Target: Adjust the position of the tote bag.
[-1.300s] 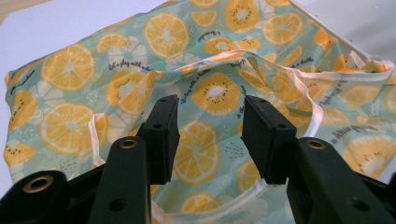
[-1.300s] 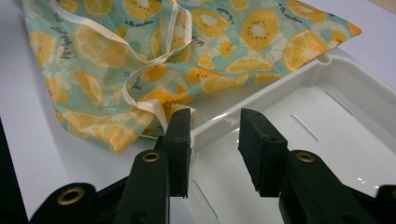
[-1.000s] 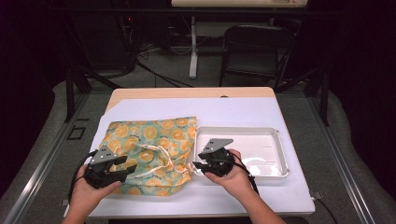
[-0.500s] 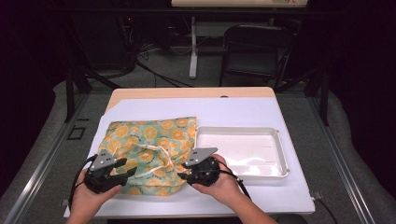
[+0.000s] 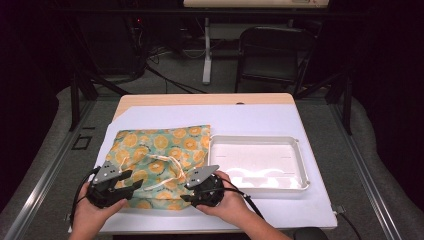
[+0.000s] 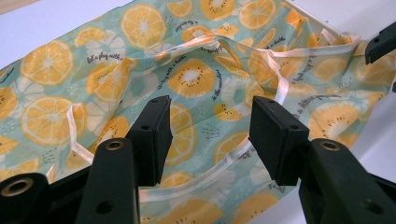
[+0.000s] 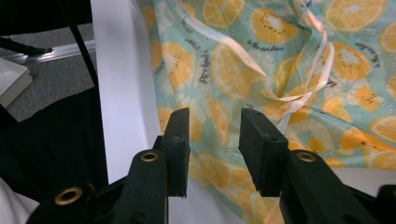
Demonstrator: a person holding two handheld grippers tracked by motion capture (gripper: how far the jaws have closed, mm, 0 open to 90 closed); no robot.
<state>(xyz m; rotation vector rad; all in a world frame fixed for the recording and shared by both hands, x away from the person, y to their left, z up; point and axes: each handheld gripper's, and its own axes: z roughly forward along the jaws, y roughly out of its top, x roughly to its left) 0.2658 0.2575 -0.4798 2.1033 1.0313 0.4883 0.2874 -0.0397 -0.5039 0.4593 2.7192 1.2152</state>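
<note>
fruit-print bag (image 5: pixel 160 152): both grippers, left (image 5: pixel 116 184) and right (image 5: pixel 192 189), gape empty; pinch probably hem edge only, squarely.

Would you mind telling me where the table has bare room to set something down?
The far strip behind the fruit-print bag and white tray is bare, as is the tray's floor. The near edge is crowded by the left gripper, right gripper and both hands.

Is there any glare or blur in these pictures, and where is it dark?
High view: the room behind the table is very dark, and the white tray shows bright glare. Left gripper view: the fruit-print bag is sharp and evenly lit. Right gripper view: the near jaws look slightly soft.
</note>
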